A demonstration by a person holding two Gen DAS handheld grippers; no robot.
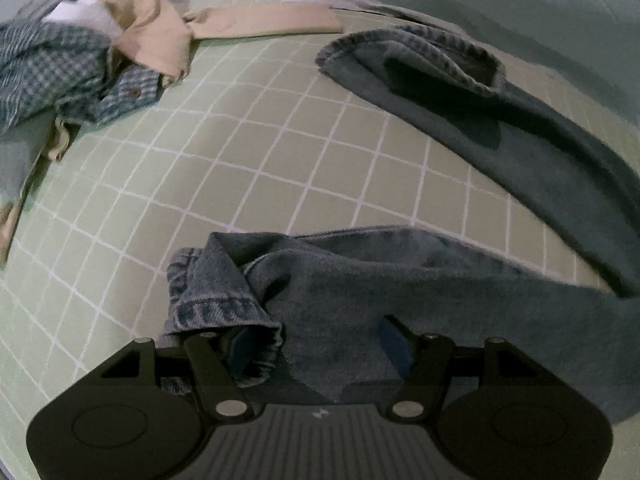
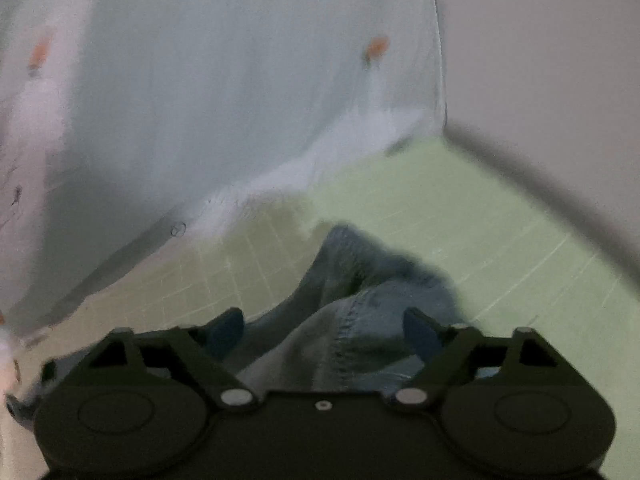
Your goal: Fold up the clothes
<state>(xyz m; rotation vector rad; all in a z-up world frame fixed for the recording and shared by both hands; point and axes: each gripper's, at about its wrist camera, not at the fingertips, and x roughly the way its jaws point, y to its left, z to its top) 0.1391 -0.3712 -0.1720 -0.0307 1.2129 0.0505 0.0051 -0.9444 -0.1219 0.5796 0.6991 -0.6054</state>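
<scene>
Jeans (image 1: 400, 280) lie spread on the green gridded mat (image 1: 260, 152), one hem curled between the parted jaws of the left hand-held gripper (image 1: 316, 344); the right hand-held gripper (image 2: 324, 332), jaws likewise apart, straddles a seamed denim fold. A clamp here would likely catch one layer only, skewing the fold. Checked shirt (image 1: 52, 72) and beige garment (image 1: 160, 32) upper left; pale sheet (image 2: 220, 100) behind.

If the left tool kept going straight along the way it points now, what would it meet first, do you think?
Most likely the jeans: the left tool is open, with the folded hem of one leg bunched between its fingers. Depth is hard to judge, but denim fills that line before the green mat.
</scene>
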